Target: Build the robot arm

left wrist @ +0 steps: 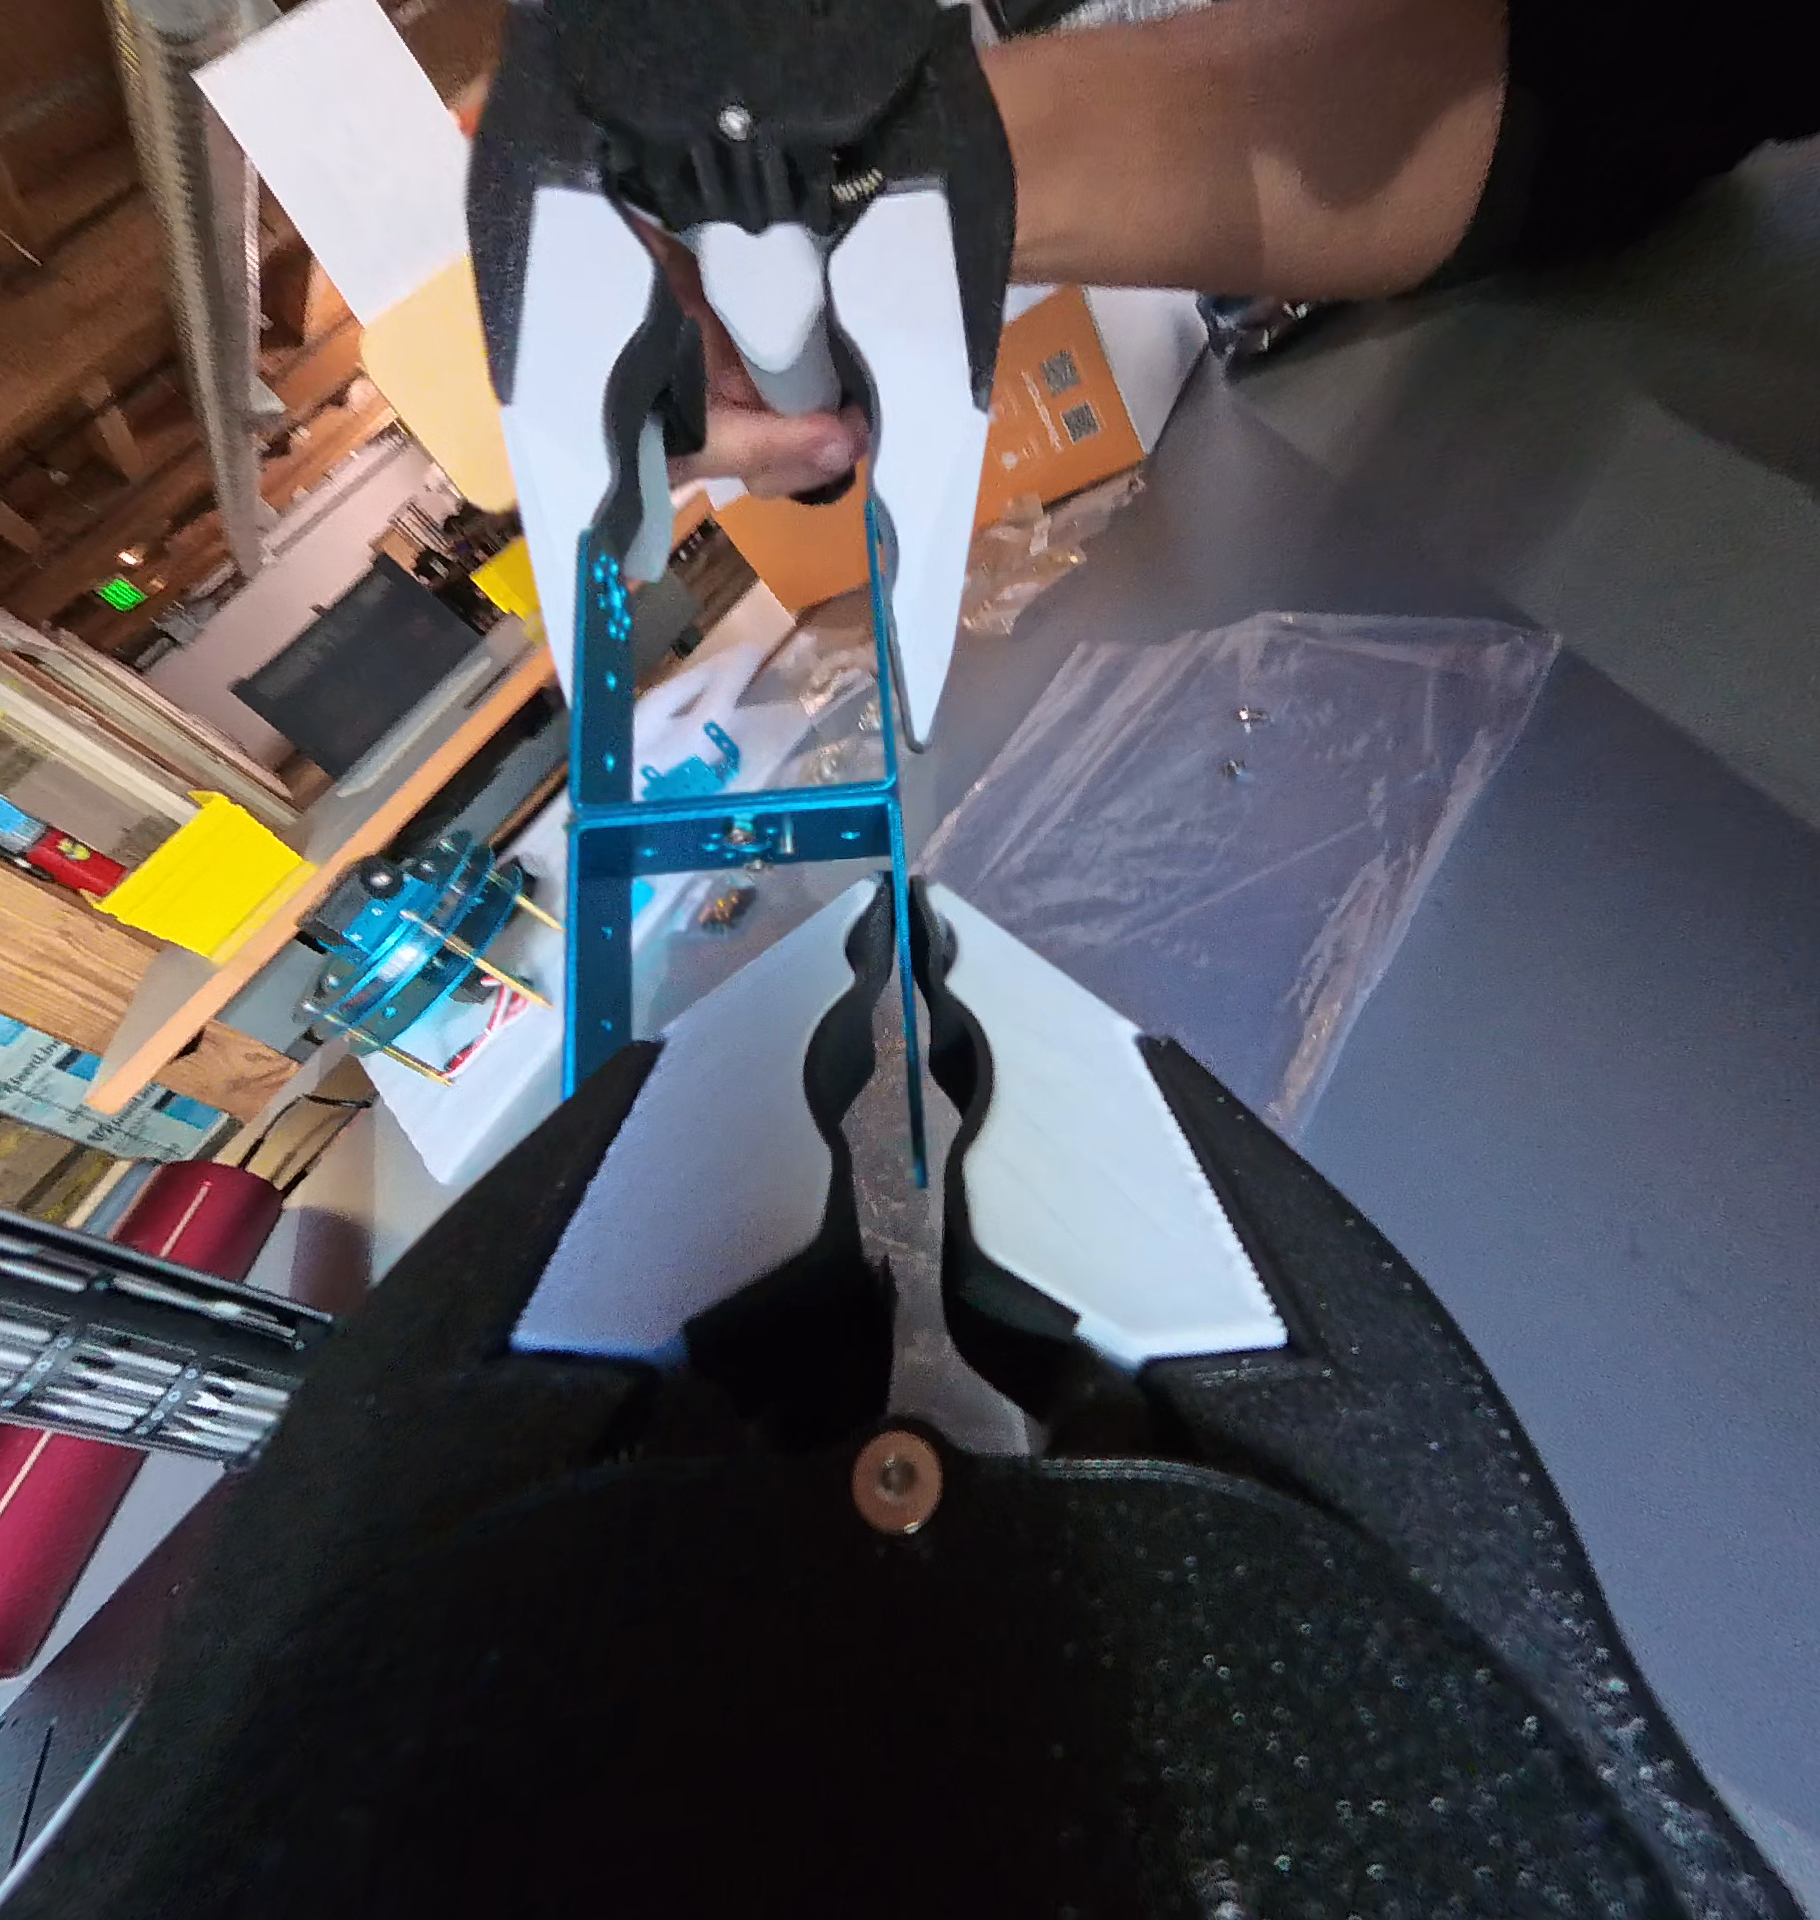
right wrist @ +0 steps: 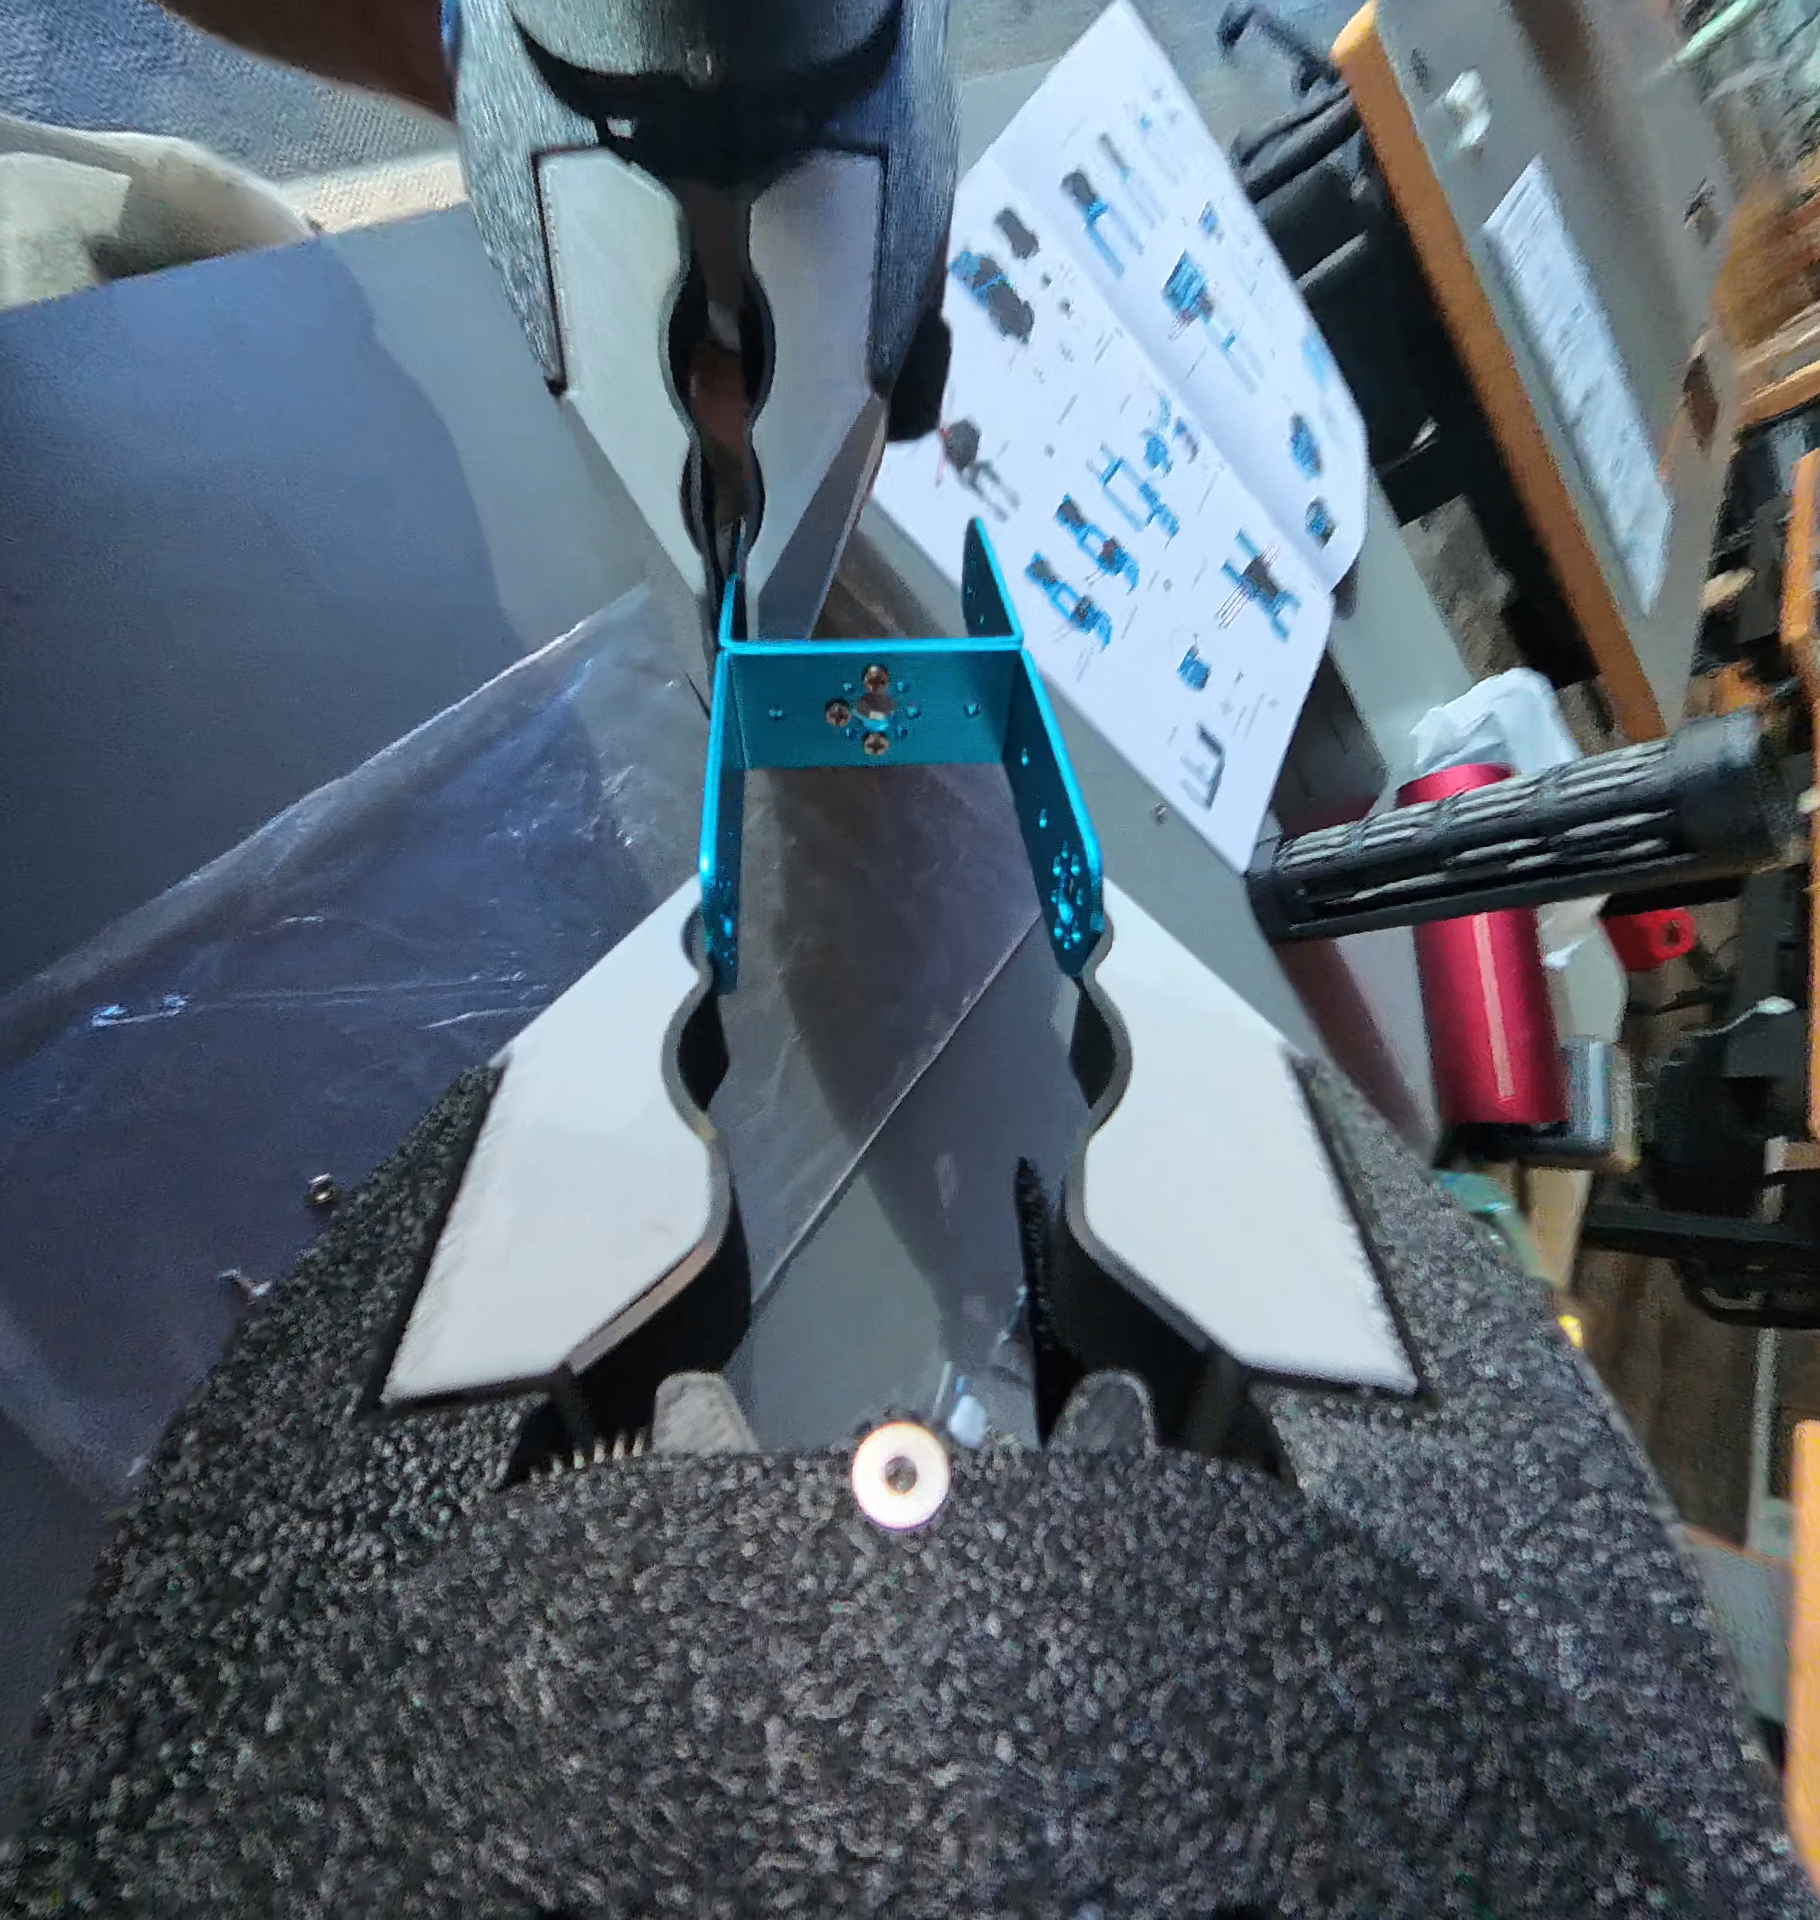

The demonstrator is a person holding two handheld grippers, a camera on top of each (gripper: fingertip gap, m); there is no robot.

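A blue metal bracket assembly (left wrist: 729, 836), two U-shaped pieces screwed back to back, is held in the air between both grippers. My left gripper (left wrist: 895, 904) is shut on one thin arm of the near U. It shows at the top of the right wrist view (right wrist: 745, 540). My right gripper (right wrist: 901, 935) spans the other U of the bracket (right wrist: 875, 712), with a fingertip pressed on the outside of each arm. It shows at the top of the left wrist view (left wrist: 740, 675), held by a person's hand.
A clear plastic bag (left wrist: 1249, 790) with small screws lies on the grey table (left wrist: 1612, 1039). An illustrated sheet (right wrist: 1145, 468), a round blue acrylic assembly (left wrist: 407, 935), an orange box (left wrist: 1062, 405), a tool-bit case (left wrist: 106, 1361), a red cylinder (right wrist: 1488, 956) and a black ribbed handle (right wrist: 1508, 842) surround it. My hands' fingertips stand some 5 cm from each other. About 25 cm separates my right fingertips from the black ribbed handle (right wrist: 1508, 842). Look for it in the left wrist view (left wrist: 6, 1275) too.
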